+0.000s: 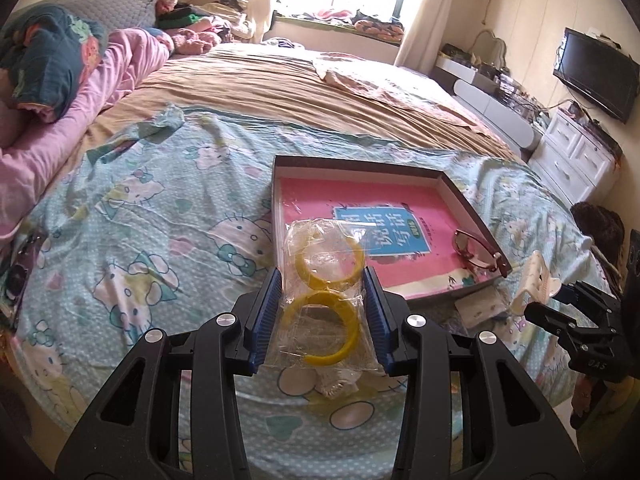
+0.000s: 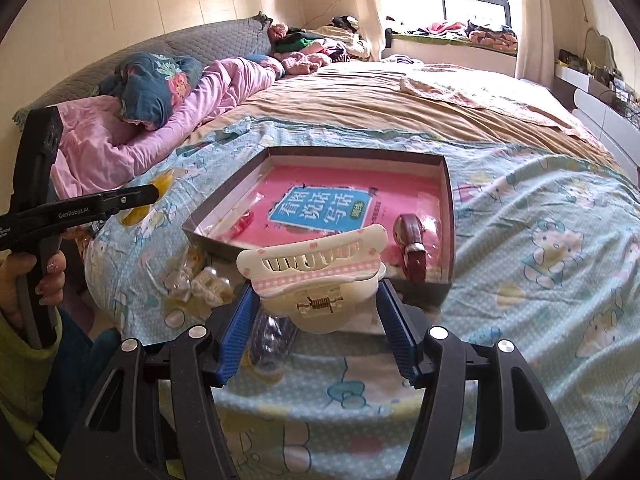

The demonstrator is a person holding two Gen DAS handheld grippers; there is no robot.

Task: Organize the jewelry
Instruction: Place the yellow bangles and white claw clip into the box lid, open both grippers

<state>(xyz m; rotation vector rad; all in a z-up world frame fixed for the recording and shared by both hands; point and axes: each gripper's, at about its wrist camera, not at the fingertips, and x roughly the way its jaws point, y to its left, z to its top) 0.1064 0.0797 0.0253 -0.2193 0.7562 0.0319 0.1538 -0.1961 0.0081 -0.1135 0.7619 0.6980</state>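
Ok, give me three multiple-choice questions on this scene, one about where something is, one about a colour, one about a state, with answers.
1. Where does the red bracelet lie?
A. in the shallow box
B. on the pink quilt
C. on the floor

2. What colour are the hoops in the clear bag?
A. blue
B. yellow
C. silver

3. What is the right gripper doing?
A. hanging open, holding nothing
B. shut on a book
C. shut on the cream hair claw

Answers: 1 A, it rests inside the box near its right wall. 2 B, both hoops show yellow through the plastic. 3 C, the blue pads press the claw's sides.
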